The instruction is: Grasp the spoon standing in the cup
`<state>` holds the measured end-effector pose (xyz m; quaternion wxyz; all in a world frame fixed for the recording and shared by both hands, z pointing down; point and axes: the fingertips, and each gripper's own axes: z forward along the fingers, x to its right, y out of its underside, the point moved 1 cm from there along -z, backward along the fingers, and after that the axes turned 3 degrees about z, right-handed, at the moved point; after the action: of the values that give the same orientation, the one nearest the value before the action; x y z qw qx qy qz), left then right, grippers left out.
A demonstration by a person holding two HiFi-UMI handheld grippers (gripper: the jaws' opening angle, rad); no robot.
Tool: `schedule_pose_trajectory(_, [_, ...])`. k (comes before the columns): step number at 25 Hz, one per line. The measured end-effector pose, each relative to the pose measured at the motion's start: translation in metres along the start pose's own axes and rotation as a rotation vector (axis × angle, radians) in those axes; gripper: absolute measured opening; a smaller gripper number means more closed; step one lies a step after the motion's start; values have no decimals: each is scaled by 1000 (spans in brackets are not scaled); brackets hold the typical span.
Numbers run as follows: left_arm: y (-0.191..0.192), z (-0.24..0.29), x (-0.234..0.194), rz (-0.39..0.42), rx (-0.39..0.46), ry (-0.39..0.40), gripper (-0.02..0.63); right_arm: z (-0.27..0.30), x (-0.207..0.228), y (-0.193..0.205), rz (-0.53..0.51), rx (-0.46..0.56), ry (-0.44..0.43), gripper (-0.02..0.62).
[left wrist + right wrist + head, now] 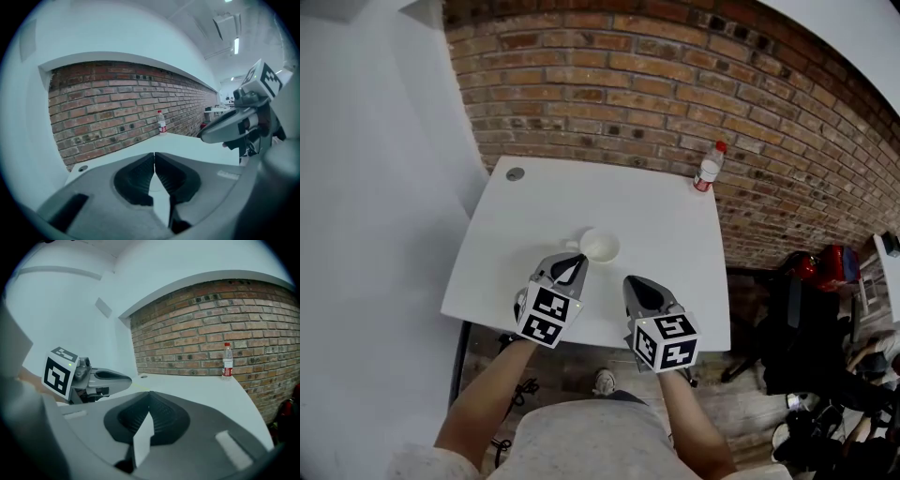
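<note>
A white cup stands near the middle of the white table; I see no spoon in it from the head view. My left gripper is just left of the cup, tips close to its rim, jaws shut with nothing between them. My right gripper hovers a little in front and to the right of the cup, also shut and holding nothing. The cup is hidden in both gripper views. Each gripper view shows the other gripper alongside: the right gripper, the left gripper.
A small plastic bottle with a red cap stands at the table's far right, against the brick wall; it also shows in the gripper views. A round cable hole sits at the far left corner. Bags and chairs lie right of the table.
</note>
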<state>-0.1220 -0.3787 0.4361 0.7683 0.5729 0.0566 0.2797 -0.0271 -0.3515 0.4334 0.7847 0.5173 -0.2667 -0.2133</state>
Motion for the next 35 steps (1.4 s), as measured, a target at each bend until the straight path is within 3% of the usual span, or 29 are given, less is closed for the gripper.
schedule_pose_trajectory(15, [-6,-92,18,-72,92,-44,6,-52,-53,13,-26,36,23,8])
schedule_pose_trajectory(25, [14,-143,38,-112,83,-59,6,-88,-89,31,-47,41,45,8])
schedule_pose_trajectory(35, [26,-166,61,-147,77,-62,6,-119,-97,49,-64,21,59,6])
